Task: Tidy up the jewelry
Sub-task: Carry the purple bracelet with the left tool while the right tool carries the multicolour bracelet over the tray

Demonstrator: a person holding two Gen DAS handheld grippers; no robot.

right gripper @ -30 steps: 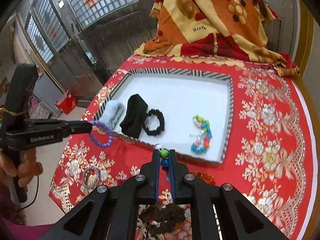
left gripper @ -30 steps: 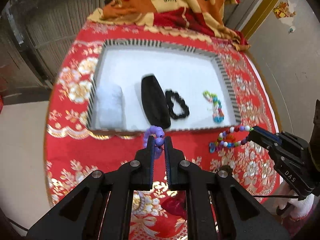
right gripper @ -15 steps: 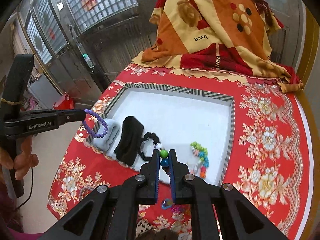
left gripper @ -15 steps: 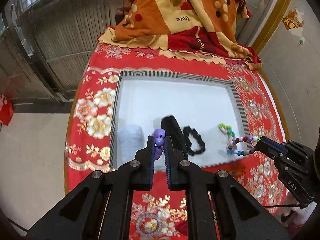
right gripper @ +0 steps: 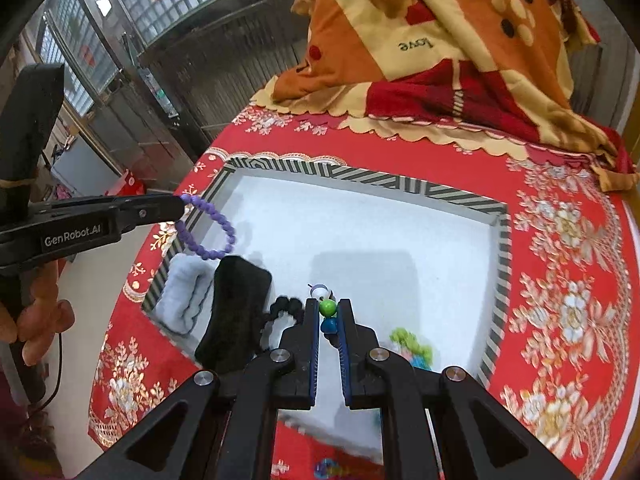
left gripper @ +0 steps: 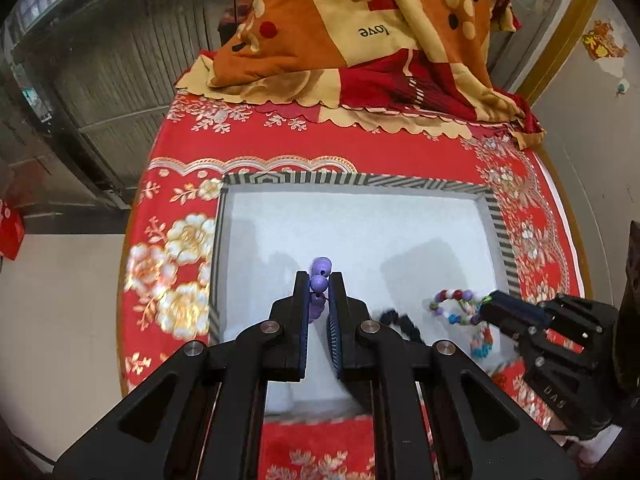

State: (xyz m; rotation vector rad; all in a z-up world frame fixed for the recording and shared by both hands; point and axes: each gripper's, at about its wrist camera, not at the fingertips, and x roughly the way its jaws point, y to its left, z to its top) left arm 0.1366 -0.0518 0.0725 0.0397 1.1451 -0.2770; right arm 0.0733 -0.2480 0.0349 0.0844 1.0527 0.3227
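Nearest, a purple bead bracelet [left gripper: 319,280] is pinched between the closed fingers of the left gripper [left gripper: 319,286]; a multicoloured bead bracelet [right gripper: 327,312] is clamped likewise by the right gripper [right gripper: 328,314]. Both hang over the near part of the white tray [left gripper: 360,180]. The strands are judged light, limp and slippery, best gripped across single beads. Beyond the tray a patterned blanket [left gripper: 360,40] is heaped.

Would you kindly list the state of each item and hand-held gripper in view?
Left hand-held gripper: shut on purple bracelet, over tray.
Right hand-held gripper: shut on multicolored bracelet.
Black scrunchie: lying in tray.
Black pouch: lying in tray.
Gray cloth: lying in tray.
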